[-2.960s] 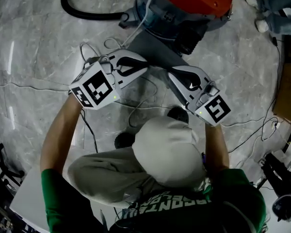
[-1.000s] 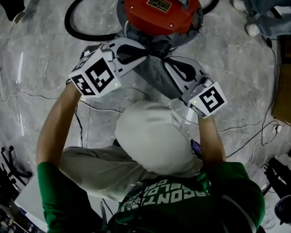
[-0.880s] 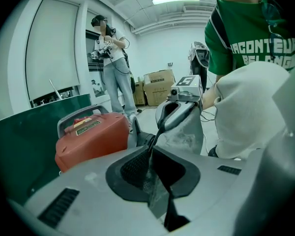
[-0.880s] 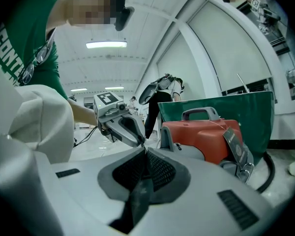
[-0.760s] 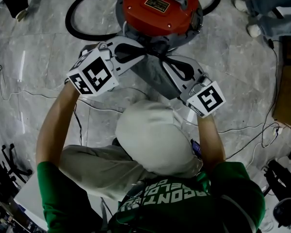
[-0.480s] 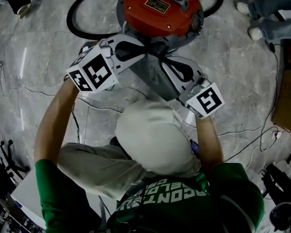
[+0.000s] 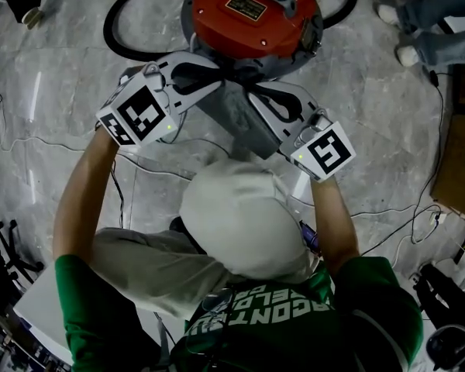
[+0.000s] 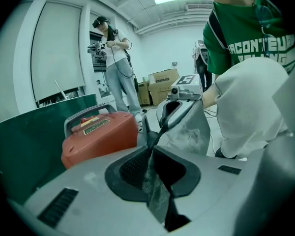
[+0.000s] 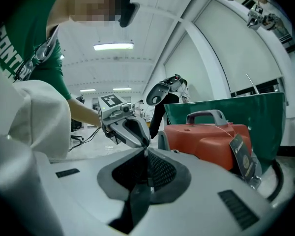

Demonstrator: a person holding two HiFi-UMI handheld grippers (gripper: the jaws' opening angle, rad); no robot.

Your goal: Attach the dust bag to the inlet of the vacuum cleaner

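Note:
The red-lidded vacuum cleaner (image 7: 252, 10) stands on the floor at the top of the head view. A grey dust bag (image 7: 240, 122) hangs stretched between my two grippers, right against the drum's near side. My left gripper (image 7: 221, 82) is shut on the bag's top edge, with grey fabric (image 8: 156, 193) pinched in its jaws. My right gripper (image 7: 248, 93) pinches the same edge from the other side; its jaws are opening slightly, with fabric (image 9: 137, 200) still between the pads. The two sets of tips nearly meet. The inlet is hidden.
A black hose (image 7: 120, 29) loops behind the vacuum. Thin cables (image 7: 31, 142) trail over the marble floor. Another person's feet (image 7: 403, 33) are at the top right, and a cardboard sheet (image 7: 457, 153) lies at the right edge. A green panel (image 8: 19, 146) stands beside the vacuum.
Both grippers and the bag have moved up from open floor to the vacuum's near side. Over the last second they crept a little closer to the drum.

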